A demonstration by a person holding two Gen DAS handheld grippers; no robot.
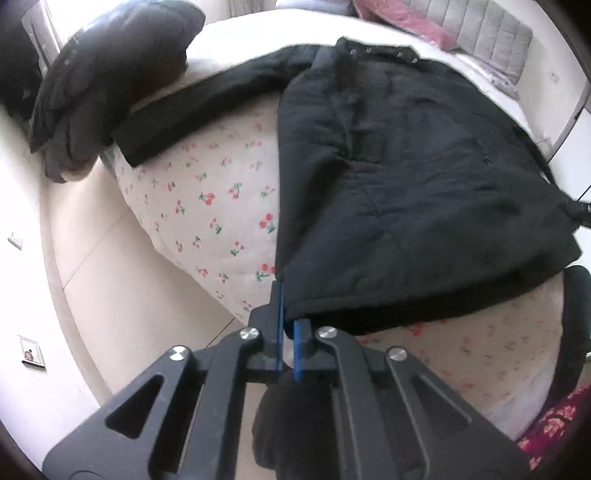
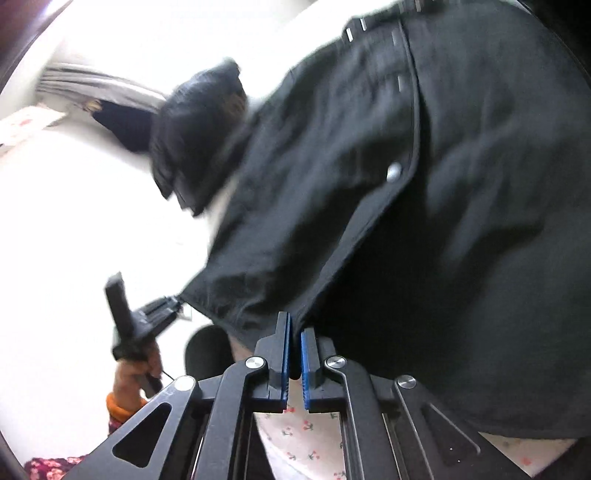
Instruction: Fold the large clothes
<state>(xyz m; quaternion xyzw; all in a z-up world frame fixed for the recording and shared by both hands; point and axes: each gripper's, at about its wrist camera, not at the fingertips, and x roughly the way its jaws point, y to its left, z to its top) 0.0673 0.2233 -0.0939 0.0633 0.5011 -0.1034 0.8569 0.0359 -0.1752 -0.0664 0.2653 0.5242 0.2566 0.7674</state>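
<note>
A large black padded jacket (image 1: pixel 406 177) lies spread on a bed with a cherry-print sheet (image 1: pixel 207 206); one sleeve (image 1: pixel 207 107) stretches to the left. My left gripper (image 1: pixel 290 314) is shut on the near left corner of the jacket's hem, the cloth pinched between its blue pads. In the right wrist view, my right gripper (image 2: pixel 295 326) is shut on the hem of the same jacket (image 2: pixel 369 184), near its snap-button front edge. The left gripper (image 2: pixel 171 306) also shows there, held by a hand (image 2: pixel 133 373) and gripping the jacket's far corner.
A heap of dark clothes (image 1: pixel 110 74) sits on the bed's far left corner. A pink blanket (image 1: pixel 399 18) and grey padded headboard (image 1: pixel 491 37) lie beyond the jacket. Pale tiled floor (image 1: pixel 110 277) runs along the bed's left side. A dark rounded object (image 1: pixel 576 314) stands at the right.
</note>
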